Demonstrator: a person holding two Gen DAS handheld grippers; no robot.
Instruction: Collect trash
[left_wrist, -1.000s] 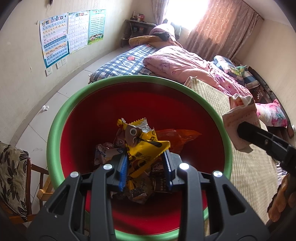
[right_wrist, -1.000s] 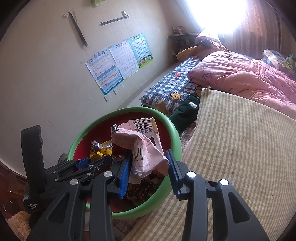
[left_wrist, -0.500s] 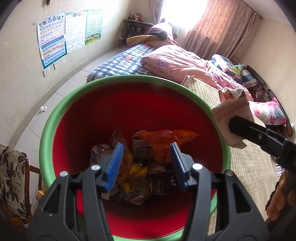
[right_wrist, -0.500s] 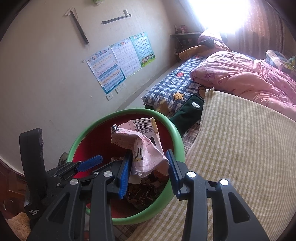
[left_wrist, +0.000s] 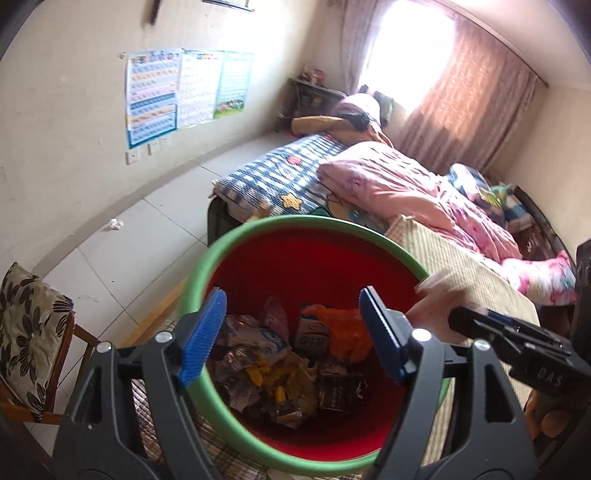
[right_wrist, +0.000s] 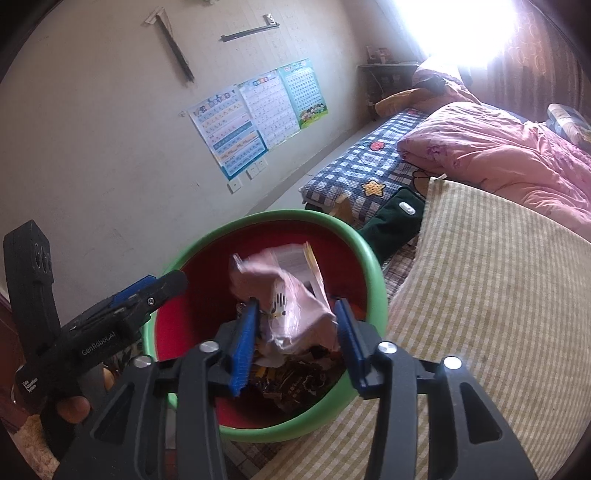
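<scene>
Jaws of both grippers opening, angled down over the bin: left gripper empty, right gripper around pink wrapper

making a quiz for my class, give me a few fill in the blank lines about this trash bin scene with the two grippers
1. The bin has a red inside and a ____ rim.
2. The pink wrapper sits between the fingers of the ____ gripper.
3. Nothing is between the opening jaws of the ____ gripper.
4. The orange bag lies ____ the bin.

Missing words: green; right; left; inside
</scene>
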